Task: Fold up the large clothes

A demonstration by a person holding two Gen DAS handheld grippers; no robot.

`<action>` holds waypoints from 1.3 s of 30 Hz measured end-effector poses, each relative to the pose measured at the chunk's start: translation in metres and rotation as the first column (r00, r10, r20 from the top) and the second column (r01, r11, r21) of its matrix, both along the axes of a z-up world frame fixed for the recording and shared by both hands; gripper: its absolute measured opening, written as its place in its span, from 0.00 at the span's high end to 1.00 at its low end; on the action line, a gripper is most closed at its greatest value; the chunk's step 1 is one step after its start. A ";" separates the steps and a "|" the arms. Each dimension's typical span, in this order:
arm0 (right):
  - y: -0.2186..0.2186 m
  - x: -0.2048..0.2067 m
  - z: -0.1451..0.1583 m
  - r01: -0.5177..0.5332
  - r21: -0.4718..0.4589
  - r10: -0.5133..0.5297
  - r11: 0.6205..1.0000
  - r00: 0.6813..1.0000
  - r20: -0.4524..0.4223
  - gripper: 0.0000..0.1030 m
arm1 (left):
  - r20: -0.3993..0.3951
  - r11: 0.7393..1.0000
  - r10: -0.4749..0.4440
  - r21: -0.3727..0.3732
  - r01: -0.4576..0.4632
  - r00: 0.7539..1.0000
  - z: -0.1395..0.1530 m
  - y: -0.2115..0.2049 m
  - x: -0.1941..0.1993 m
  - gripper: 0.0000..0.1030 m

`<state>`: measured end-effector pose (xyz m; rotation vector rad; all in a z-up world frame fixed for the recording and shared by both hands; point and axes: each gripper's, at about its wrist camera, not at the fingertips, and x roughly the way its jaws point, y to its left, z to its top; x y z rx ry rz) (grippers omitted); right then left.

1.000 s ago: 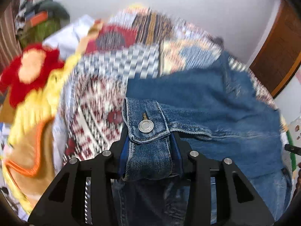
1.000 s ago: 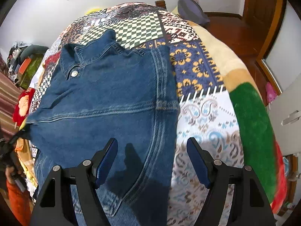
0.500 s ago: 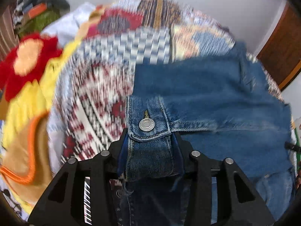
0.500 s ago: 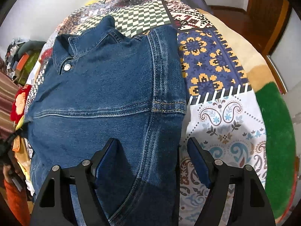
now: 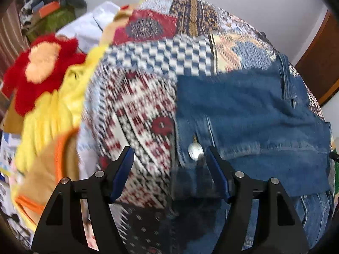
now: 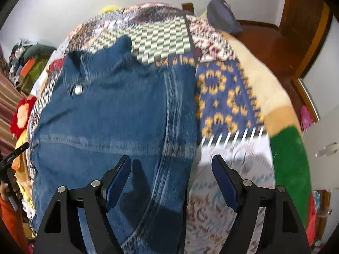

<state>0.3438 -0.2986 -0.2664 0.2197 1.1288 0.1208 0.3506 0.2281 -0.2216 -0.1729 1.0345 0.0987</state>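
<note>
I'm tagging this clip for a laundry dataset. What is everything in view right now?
denim jacket: one, blue, spread flat on the bed
metal button: one, silver, at the jacket's collar
patchwork bedspread: one, multicoloured, under the jacket
plush blanket: one, yellow with a red flower, beside the bed
clothes pile: one, mixed colours, far corner
wooden door: one, brown, far right
left gripper: black with blue pads, jaws opening, collar lying loose between them
right gripper: black with blue pads, open above the jacket's edge
</note>
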 end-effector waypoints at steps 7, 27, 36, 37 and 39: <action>-0.017 0.038 0.007 0.032 0.032 -0.033 0.999 0.999 0.033 0.26 | -0.041 0.997 0.021 -0.070 -0.024 0.999 -0.010 0.023 0.054 0.29; 0.005 0.085 -0.009 -0.066 0.046 0.063 0.997 0.996 0.060 0.88 | -0.067 0.983 0.008 -0.182 -0.020 0.998 -0.035 0.004 0.126 0.88; 0.059 0.137 0.045 -0.172 -0.122 0.194 0.977 0.961 0.198 0.90 | 0.069 0.998 0.053 0.027 -0.055 0.996 0.024 0.026 0.106 0.94; 0.068 0.146 0.048 -0.179 -0.135 0.204 0.975 0.956 0.209 0.90 | 0.071 0.995 0.062 0.073 -0.067 0.996 0.025 0.032 0.104 0.94; 0.078 0.159 0.051 -0.177 -0.148 0.206 0.973 0.954 0.217 0.90 | 0.069 0.989 0.083 0.119 -0.091 0.994 0.025 0.042 0.102 0.99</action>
